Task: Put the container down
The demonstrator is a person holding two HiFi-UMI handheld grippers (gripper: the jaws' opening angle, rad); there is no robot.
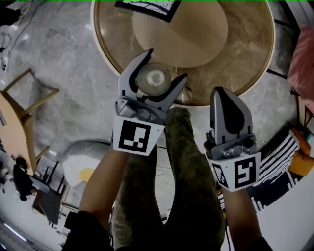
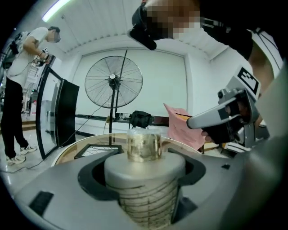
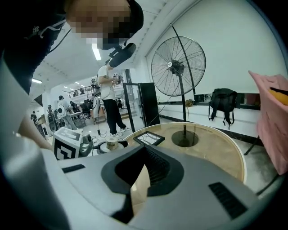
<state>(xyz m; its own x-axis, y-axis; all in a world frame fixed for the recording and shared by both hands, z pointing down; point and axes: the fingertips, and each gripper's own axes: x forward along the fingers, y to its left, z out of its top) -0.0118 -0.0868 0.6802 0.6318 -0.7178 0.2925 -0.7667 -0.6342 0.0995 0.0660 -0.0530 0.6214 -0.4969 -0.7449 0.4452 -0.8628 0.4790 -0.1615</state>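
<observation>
My left gripper (image 1: 167, 63) is shut on the container (image 1: 154, 78), a clear ribbed jar with a pale grey lid and a see-through knob. It hangs over the near rim of the round glass table (image 1: 265, 63). In the left gripper view the container (image 2: 145, 168) stands upright between the jaws, filling the gap. My right gripper (image 1: 223, 93) is to the right, just short of the table's edge, shut with nothing in it. In the right gripper view its jaws meet at the tips (image 3: 135, 179) with the table (image 3: 216, 148) beyond.
A black-framed sheet (image 1: 147, 7) lies on the far side of the table. A wooden chair (image 1: 19, 122) stands at the left, pink cloth (image 1: 301, 63) at the right. A big standing fan (image 2: 113, 82) and a person (image 2: 18, 90) are beyond the table.
</observation>
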